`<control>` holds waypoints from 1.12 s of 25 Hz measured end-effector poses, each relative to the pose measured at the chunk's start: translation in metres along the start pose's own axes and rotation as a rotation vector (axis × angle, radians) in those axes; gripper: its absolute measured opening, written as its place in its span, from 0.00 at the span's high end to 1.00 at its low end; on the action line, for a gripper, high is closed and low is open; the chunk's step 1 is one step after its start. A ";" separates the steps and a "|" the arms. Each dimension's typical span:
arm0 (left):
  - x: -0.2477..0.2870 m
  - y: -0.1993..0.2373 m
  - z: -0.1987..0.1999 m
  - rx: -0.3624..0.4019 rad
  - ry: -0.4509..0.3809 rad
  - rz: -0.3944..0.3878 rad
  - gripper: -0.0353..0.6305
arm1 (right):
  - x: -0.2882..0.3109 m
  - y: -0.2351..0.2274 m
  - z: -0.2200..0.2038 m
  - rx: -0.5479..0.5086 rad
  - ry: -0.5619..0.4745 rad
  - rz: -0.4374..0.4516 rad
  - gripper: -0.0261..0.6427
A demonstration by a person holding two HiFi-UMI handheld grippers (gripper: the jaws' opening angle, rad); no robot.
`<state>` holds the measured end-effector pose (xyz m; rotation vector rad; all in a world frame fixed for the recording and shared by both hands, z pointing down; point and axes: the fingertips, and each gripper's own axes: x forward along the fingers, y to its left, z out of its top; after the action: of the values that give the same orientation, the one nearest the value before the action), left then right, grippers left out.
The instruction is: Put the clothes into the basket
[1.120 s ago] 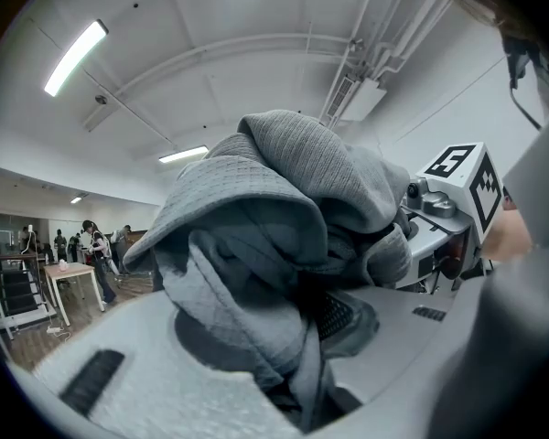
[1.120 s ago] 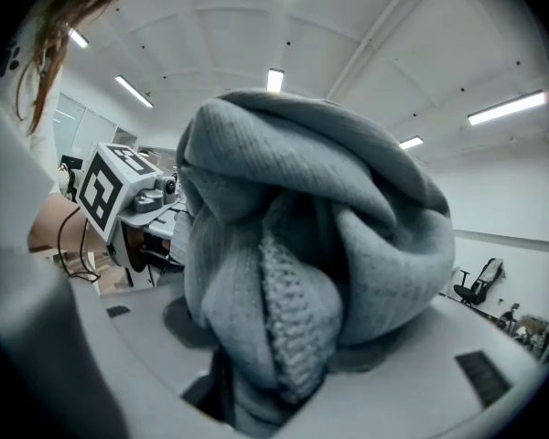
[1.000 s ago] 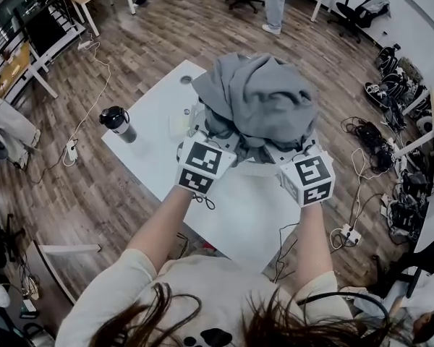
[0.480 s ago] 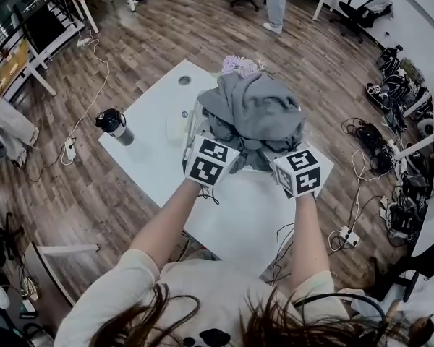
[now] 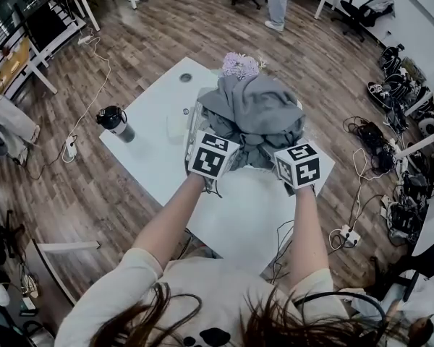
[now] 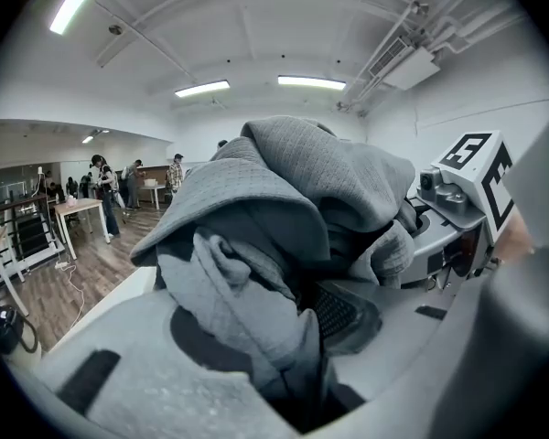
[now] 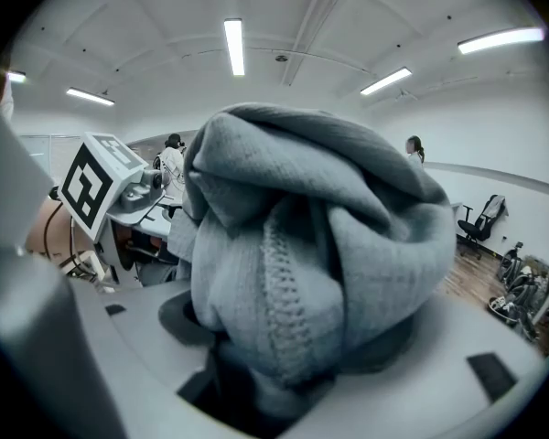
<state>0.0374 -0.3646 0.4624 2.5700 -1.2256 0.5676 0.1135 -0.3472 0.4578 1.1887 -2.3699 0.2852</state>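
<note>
Your left tongs [image 5: 211,152] and right tongs [image 5: 296,166] both have folds of the grey clothes [image 5: 257,107] bunched between them. Both pairs are opening right now, with the cloth wedged in there. The bundle sits heaped on the white basket [image 5: 192,130] on the white tabletop [image 5: 155,125], spilling over its rim, with purple flowers [image 5: 240,65] just behind it.

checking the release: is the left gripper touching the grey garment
Touching: the left gripper view shows the grey garment pinched between the left gripper's jaws, which are opening.
</note>
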 end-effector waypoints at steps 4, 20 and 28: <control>0.007 0.009 -0.016 0.023 0.102 0.031 0.59 | 0.001 -0.014 -0.013 0.026 0.072 -0.052 0.44; -0.010 0.008 -0.003 -0.021 -0.025 0.026 0.41 | -0.013 -0.008 -0.009 0.114 0.015 -0.057 0.41; -0.020 -0.001 -0.004 -0.012 -0.052 0.029 0.77 | -0.022 -0.006 0.003 0.109 -0.082 -0.142 0.88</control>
<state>0.0254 -0.3489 0.4571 2.5764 -1.2816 0.5005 0.1288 -0.3371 0.4445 1.4370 -2.3500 0.3271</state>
